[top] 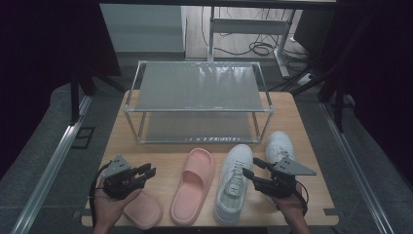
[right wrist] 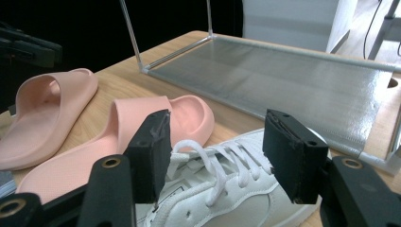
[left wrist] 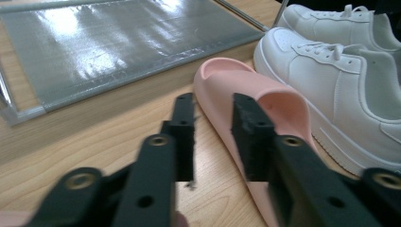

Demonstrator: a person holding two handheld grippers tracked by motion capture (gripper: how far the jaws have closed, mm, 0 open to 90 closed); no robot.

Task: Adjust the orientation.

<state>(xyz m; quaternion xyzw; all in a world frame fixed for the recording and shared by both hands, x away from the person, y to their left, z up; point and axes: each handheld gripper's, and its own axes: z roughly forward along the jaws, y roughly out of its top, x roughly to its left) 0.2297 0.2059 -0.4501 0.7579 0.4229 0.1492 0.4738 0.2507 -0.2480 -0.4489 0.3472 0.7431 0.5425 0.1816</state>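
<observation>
The white sneaker [top: 234, 184] nearer the slippers lies near the front edge of the tabletop [top: 292, 117], toe toward the rack, and the right gripper [top: 249, 166] hovers over its laces with jaws spread wide and nothing between the pads, so this reads as the approach before a grasp. The next move likely calls for lowering the jaws astride the laced upper and closing on both sides without snagging a lace. That sneaker is smooth, leather-like, with a thick sole and cotton laces; its mate [top: 279, 146] sits just beside it toward the right edge. Left of it lies a pink slipper [top: 193, 185], soft moulded foam, rounded, with a wide strap. The second pink slipper [top: 142, 210] lies at the front left corner, partly under the left gripper [top: 147, 170], whose jaws stand released and empty, aimed at the first slipper. Behind the shoes stands a two-tier rack [top: 198, 87] of thin metal tubes with shiny grey mesh shelves, both bare.
</observation>
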